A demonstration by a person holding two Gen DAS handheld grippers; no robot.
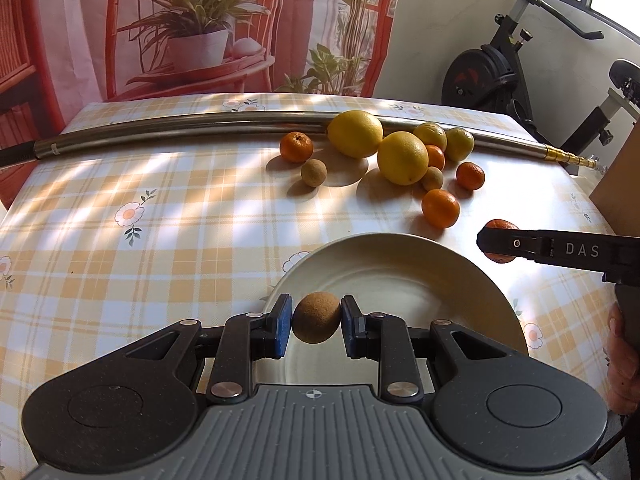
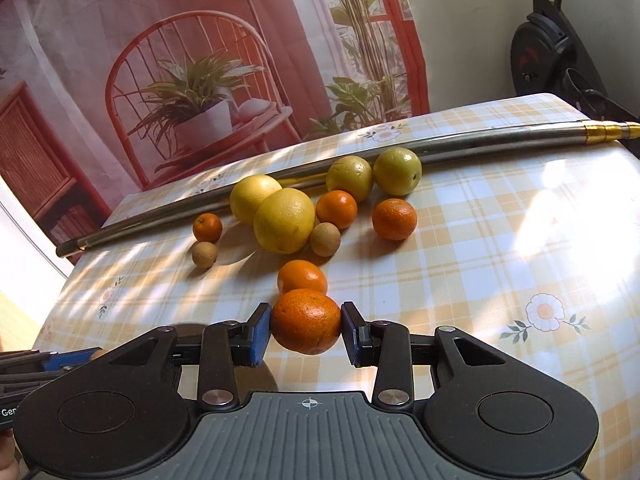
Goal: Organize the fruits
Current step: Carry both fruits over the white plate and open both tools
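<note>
A small brown round fruit (image 1: 316,317), rough-skinned like a longan, sits pinched between the blue-padded fingers (image 1: 285,326) of the left gripper (image 1: 316,326), held just above the near part of a pale plate (image 1: 400,264). The pads press on both its sides, so the fingers are closed on it.

To the right, a mandarin (image 2: 306,321) is clamped the same way in the right gripper (image 2: 306,330), both pads tight against its skin, above the worktop (image 2: 500,248) and close in front of another mandarin (image 2: 302,276) that lies on the cloth. From the left wrist view this held mandarin hangs just past the plate's right rim, and a person's hand (image 1: 622,364) shows at the picture's edge behind that gripper.

Farther back the remaining fruit lies in a loose cluster: two big yellow citrus fruits (image 2: 284,220) touching each other, two yellow-green round fruits (image 2: 397,171) side by side against a long metal pole (image 2: 360,156), three more mandarins (image 2: 394,219), and two more small brown fruits (image 2: 204,254), one off to the left near the smallest mandarin and one tucked beside the large citrus.

The worktop wears a yellow-checked cloth with daisies. Behind it hangs a printed backdrop (image 2: 200,80) of a red chair and potted plants, and an exercise bike (image 1: 500,64) stands at the right.
</note>
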